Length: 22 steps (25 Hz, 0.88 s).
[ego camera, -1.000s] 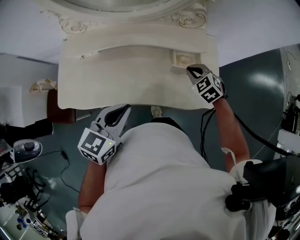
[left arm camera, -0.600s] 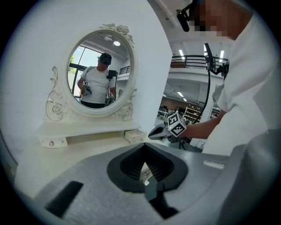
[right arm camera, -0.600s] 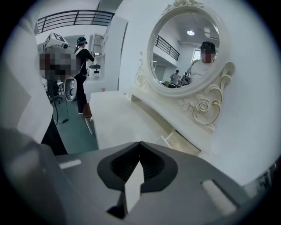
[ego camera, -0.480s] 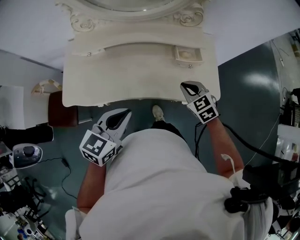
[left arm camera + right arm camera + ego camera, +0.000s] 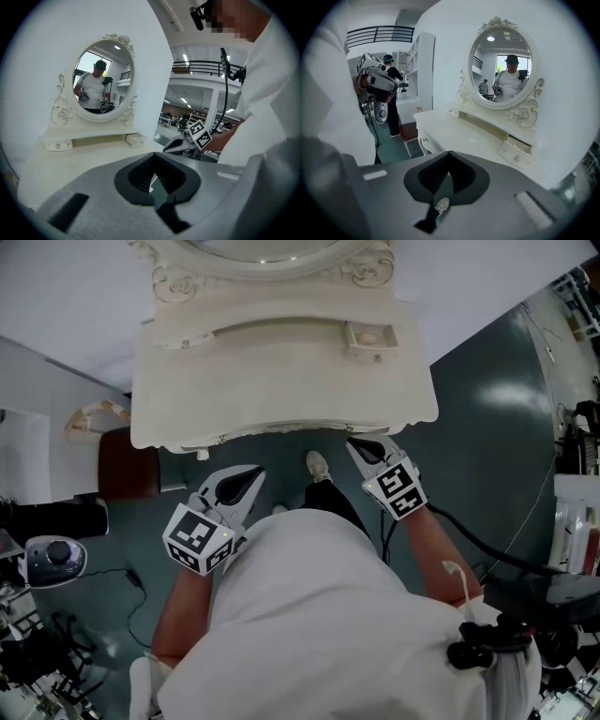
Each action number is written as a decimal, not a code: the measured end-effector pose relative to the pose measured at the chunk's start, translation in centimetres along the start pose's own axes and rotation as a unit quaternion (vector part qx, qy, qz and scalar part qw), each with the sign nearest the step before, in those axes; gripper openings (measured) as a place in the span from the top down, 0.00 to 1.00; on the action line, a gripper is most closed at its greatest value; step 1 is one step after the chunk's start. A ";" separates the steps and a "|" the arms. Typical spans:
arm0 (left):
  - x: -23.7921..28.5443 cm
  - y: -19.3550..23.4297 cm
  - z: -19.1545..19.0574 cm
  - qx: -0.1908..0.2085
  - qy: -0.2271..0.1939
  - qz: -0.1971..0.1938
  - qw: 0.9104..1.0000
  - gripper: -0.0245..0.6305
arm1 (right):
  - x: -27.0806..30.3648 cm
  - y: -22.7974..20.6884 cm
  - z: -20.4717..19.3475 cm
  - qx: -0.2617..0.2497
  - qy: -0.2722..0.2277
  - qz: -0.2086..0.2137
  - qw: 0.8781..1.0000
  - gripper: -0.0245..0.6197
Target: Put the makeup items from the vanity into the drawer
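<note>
Both tools are off the table, on my near side. My left gripper (image 5: 251,474) hangs over the teal floor (image 5: 469,381), well short of the near edge of the vanity (image 5: 281,381). Its jaws are together and nothing sits between them in the left gripper view. My right gripper (image 5: 354,443) has its tip right at the vanity's near edge, toward the right half. Its jaws are pressed together too and hold nothing.

The vanity top is cream white, with a raised shelf along the far side under the oval mirror (image 5: 103,79). The drawer (image 5: 367,337) is the small one at the right end of that shelf, and it is pulled out a bit toward me. It is well apart from both grippers. I cannot tell what lies inside it, and I cannot pick out any makeup items in these views.

A dark red stool (image 5: 127,465) is tucked under the vanity's left end. My shoe (image 5: 319,465) is on the floor between the two grippers, just near the table edge.
</note>
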<state>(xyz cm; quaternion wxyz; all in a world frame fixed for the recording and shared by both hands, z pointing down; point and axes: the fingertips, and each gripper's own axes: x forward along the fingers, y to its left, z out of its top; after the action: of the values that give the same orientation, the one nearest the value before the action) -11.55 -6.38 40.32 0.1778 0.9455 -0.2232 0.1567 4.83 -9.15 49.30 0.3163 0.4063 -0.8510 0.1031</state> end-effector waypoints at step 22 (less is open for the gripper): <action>-6.6 -4.7 -5.6 0.000 -0.009 -0.007 1.000 0.96 | -3.3 14.2 0.4 -0.020 -0.027 0.039 0.999 0.96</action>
<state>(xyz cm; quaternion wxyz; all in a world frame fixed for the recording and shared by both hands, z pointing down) -16.09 2.28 41.57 0.1773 0.9485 -0.2178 0.1469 -4.55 1.89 48.10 0.2965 0.3694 -0.8763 0.0874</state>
